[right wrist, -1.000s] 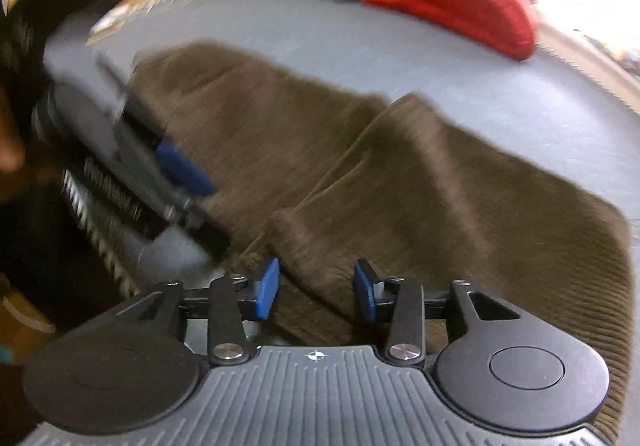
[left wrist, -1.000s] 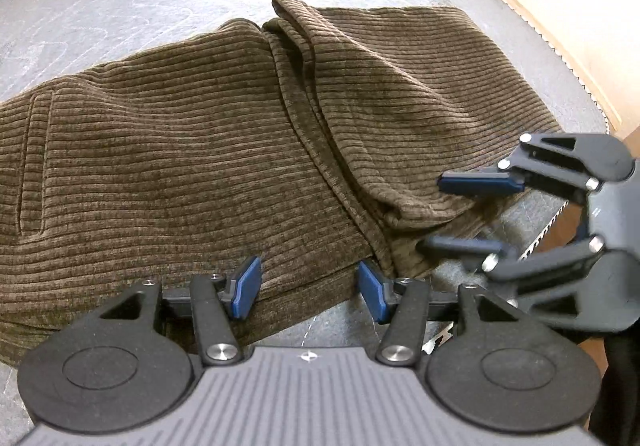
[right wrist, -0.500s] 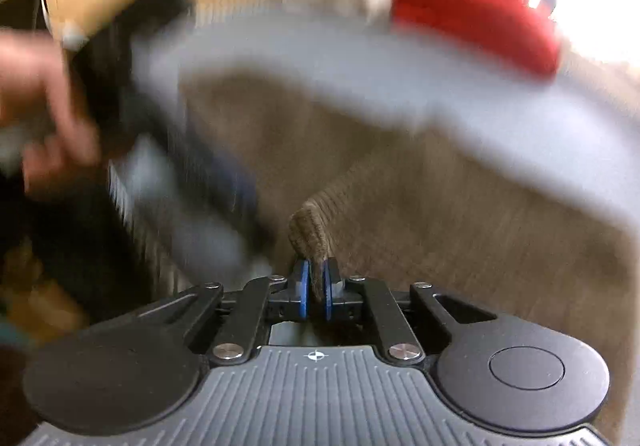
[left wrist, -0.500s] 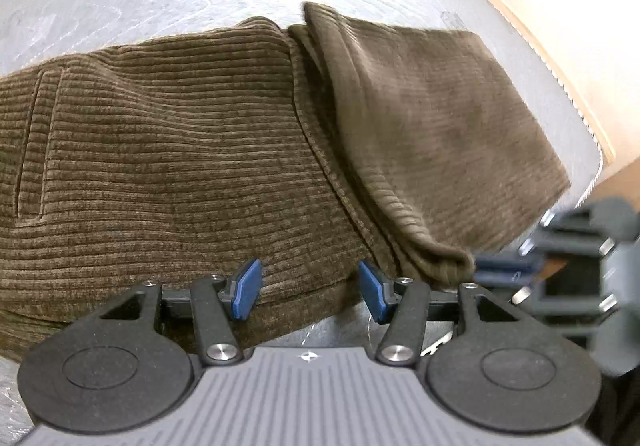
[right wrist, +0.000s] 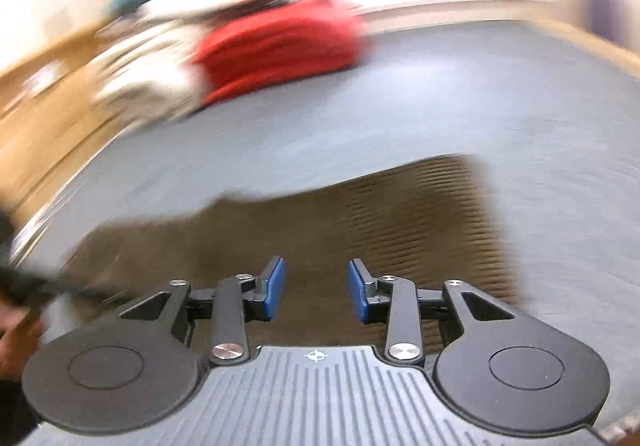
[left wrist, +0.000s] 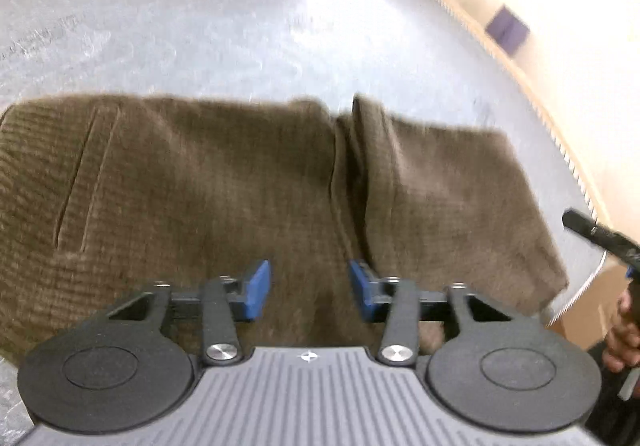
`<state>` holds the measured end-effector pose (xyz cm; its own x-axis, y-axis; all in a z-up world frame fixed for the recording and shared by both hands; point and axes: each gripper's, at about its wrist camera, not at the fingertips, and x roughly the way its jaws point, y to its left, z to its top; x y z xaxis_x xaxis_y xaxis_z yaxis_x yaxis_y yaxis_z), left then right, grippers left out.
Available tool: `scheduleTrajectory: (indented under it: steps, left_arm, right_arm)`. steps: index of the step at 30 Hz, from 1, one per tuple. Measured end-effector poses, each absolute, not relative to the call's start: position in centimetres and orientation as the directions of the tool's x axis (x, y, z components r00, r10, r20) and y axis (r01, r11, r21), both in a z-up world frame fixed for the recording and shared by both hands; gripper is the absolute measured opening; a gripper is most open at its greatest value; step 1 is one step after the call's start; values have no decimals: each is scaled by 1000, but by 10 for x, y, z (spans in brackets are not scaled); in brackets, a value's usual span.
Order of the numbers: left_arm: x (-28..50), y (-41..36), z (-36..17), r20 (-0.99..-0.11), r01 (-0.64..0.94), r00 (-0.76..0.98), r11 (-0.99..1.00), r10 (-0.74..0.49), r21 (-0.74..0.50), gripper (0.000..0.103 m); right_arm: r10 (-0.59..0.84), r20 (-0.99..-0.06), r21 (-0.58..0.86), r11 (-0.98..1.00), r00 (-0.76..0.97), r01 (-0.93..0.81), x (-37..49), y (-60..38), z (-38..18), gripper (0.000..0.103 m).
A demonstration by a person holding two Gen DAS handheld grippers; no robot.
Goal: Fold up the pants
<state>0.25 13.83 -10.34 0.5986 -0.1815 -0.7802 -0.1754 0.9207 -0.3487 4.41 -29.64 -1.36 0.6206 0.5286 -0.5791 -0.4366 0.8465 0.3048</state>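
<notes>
The brown corduroy pants (left wrist: 208, 186) lie folded on the grey surface, with a thick fold ridge (left wrist: 360, 174) down the middle. My left gripper (left wrist: 308, 288) is open and empty, low over the pants' near edge. My right gripper (right wrist: 316, 290) is open and empty above the pants (right wrist: 360, 222); its view is motion-blurred. Part of the right gripper (left wrist: 600, 236) shows at the right edge of the left wrist view.
The grey surface (left wrist: 200, 26) stretches beyond the pants. A red folded garment (right wrist: 280, 46) and a beige one (right wrist: 140, 86) lie at its far end. The surface's edge (left wrist: 560, 150) runs down the right side.
My right gripper, shut on the pants' corner half a second ago, has let go, opened and swung away. My left gripper has lifted and pulled back, staying open.
</notes>
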Motion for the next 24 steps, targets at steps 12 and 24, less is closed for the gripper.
scheduleTrajectory:
  steps: [12,24]
  left_arm:
    - [32,127,-98,-678,-133,692,879,-248,-457,28]
    - [77,142,-151,-663,-231,680,766,-315,-600,52]
  right_arm:
    - [274,-788,355,934,552,43,80,-373,-73,49]
    - [345,-780,391,920,522,-24,81,-375,-75,51]
